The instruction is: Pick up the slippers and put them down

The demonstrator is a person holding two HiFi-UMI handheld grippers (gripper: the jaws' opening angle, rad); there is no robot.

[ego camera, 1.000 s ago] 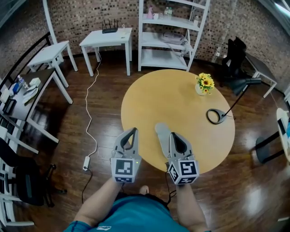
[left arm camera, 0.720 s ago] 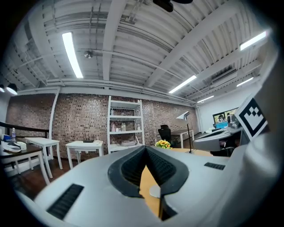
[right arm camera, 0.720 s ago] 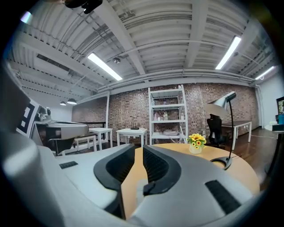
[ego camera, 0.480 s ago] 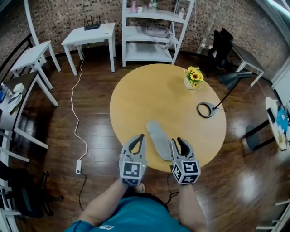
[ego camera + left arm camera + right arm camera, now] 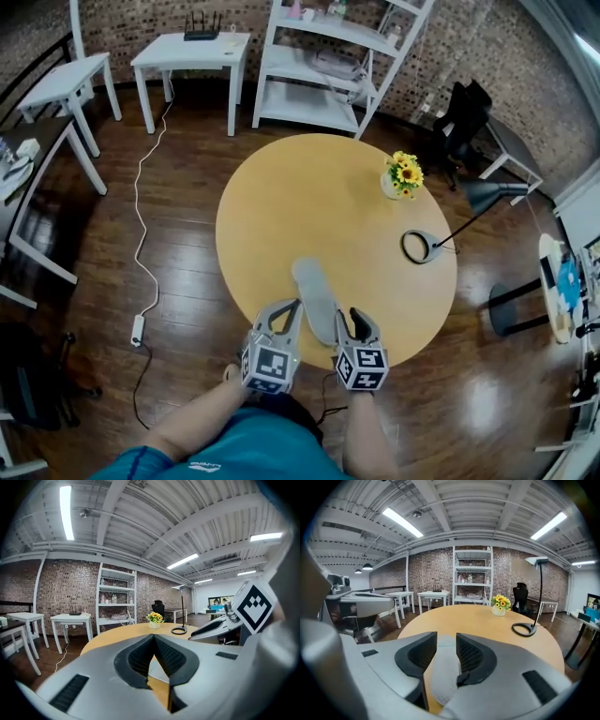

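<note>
One grey slipper lies flat on the round wooden table, near its front edge. My right gripper is at the slipper's near end. In the right gripper view the slipper lies between the jaws of that gripper, which are opening, and the pads stand clear of it. My left gripper hovers just left of the slipper with its tips together and nothing between them. The left gripper view shows those tips closed over the table edge. No second slipper is in view.
On the table's far right stand a vase of yellow flowers and a black desk lamp with a ring base. A white shelf unit and white side tables line the brick wall. A cable and power strip lie on the floor at the left.
Both grippers have come down and drawn back toward the table's front edge. The right jaws have spread apart from the slipper, which now rests on the table. The left jaws stay closed.
</note>
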